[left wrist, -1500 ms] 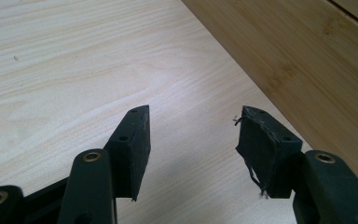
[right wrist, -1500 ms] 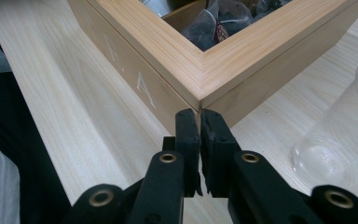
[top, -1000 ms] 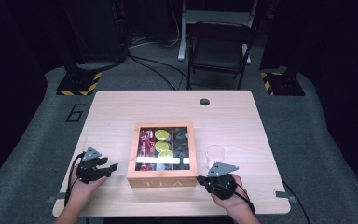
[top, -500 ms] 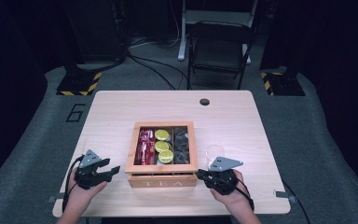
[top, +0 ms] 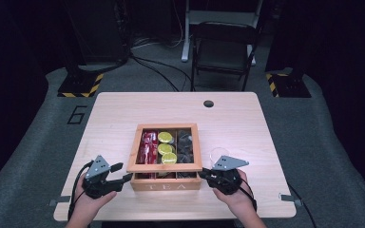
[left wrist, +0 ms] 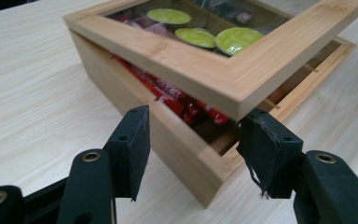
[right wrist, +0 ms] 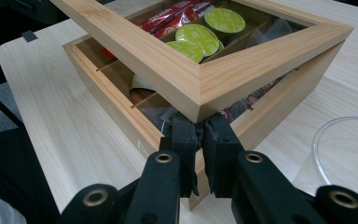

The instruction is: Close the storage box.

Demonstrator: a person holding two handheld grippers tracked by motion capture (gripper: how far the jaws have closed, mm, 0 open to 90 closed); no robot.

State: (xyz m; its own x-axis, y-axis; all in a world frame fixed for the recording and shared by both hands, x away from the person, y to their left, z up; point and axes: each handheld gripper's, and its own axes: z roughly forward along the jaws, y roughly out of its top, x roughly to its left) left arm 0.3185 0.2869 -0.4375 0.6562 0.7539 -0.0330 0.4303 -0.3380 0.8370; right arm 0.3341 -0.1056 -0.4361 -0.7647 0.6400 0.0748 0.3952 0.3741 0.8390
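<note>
A wooden tea box (top: pixel 165 183) stands near the table's front edge, with its glass-windowed lid (top: pixel 164 167) held ajar at the front. Through the glass I see red packets (top: pixel 148 147), green capsules (top: pixel 165 148) and dark sachets (top: pixel 186 145). My left gripper (top: pixel 123 178) is open, and its jaws straddle the box's front left corner (left wrist: pixel 198 140) just below the raised lid (left wrist: pixel 196 70). My right gripper (top: pixel 203 175) is shut, its tips (right wrist: pixel 203 135) tucked under the lid's front right corner (right wrist: pixel 191 79).
A clear round rim (top: pixel 217 154) lies on the table (top: pixel 123 114) right of the box, close to my right hand; it curves in at the right (right wrist: pixel 340 149). A cable hole (top: pixel 208 103) sits at the far edge. A black chair (top: pixel 223 52) stands beyond.
The lid's tilt has changed slightly and a pale streak across its glass is gone. Both hands have shifted only a little at the box's front corners.
</note>
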